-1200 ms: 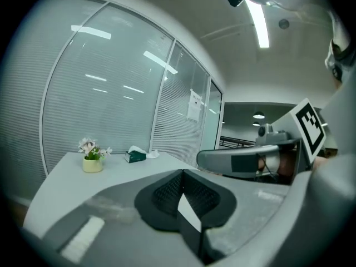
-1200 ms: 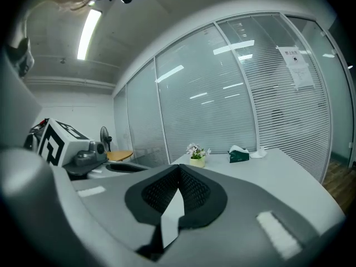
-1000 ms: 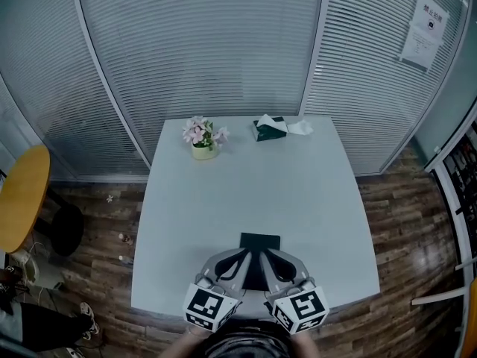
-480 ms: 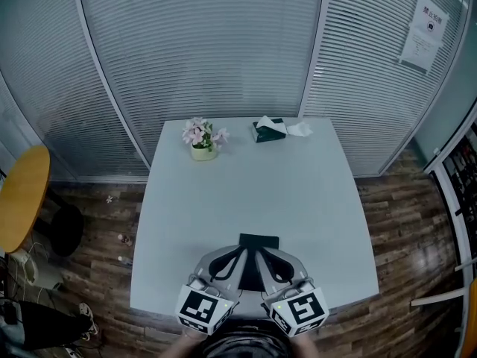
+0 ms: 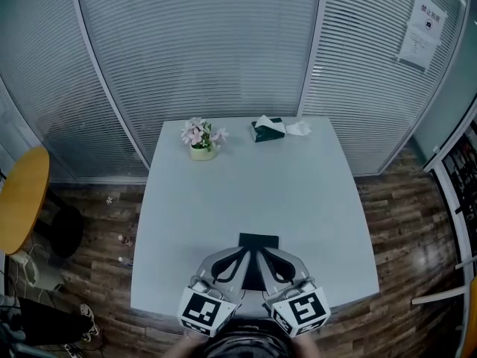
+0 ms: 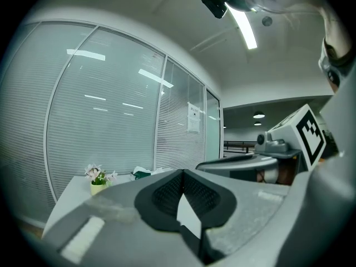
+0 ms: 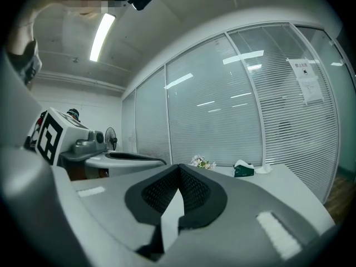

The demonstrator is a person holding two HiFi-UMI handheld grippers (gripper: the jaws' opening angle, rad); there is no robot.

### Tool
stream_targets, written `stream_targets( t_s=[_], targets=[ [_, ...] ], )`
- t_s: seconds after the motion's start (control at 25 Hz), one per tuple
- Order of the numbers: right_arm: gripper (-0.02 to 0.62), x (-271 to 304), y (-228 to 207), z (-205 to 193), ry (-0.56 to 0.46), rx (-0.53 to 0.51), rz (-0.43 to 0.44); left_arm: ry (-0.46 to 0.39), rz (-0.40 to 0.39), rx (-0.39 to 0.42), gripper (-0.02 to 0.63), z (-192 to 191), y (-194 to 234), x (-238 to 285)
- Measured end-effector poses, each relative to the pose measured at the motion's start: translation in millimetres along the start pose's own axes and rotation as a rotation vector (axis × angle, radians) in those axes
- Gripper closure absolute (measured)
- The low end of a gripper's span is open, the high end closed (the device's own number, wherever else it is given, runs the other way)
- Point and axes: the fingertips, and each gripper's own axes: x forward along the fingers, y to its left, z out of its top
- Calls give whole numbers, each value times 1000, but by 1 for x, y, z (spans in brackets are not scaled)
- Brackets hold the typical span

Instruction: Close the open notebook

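A big pale desk (image 5: 253, 192) stands by a wall of glass with blinds (image 5: 201, 43). The notebook (image 5: 258, 240) lies flat on the desk, close to the near edge and about in the middle. Its top is dark. Only the far end of it shows, because the 2 claws are in front of the rest.

The left claw (image 5: 240, 256) and the right claw (image 5: 270, 256) sit side by side over the near part of the notebook. Their tips point toward each other. I cannot tell if they touch the notebook.

The left claw is clenched. In the left gripper view its 2 dark pads (image 6: 167, 191) press together at the tip, and nothing is between them. The right claw is clenched too. In the right gripper view its pads meet the same way, with nothing held. Each claw has a cube (image 5: 203, 309) with black and white squares on it.

At the far end of the desk there is a small pot of pink flowers (image 5: 200, 136). Near it, to the right, is a green tissue box (image 5: 268, 129) with a white tissue sticking out. Both are well apart from the notebook.

The floor (image 5: 402, 222) is dark wood. A round yellow table (image 5: 22, 196) stands off to the left. A paper sign (image 5: 421, 27) hangs on the glass at the top right.
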Motion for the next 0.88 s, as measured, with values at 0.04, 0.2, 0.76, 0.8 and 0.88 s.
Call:
stream_targets(
  t_s=[0.04, 0.2, 0.76, 0.8, 0.88],
  targets=[
    [594, -1, 0, 0, 0, 1, 0, 0, -1, 2, 603, 0, -1, 0],
    [594, -2, -1, 0, 1, 2, -3, 2, 1, 9, 603, 0, -1, -1],
    [594, -1, 0, 1, 7, 0, -4, 2, -8, 49, 603, -2, 3, -2],
    [594, 0, -1, 2, 5, 2, -5, 1, -4, 26, 603, 0, 2, -1],
    [594, 2, -2, 3, 2, 5, -6, -3, 7, -30, 603, 5, 0, 1]
  ],
)
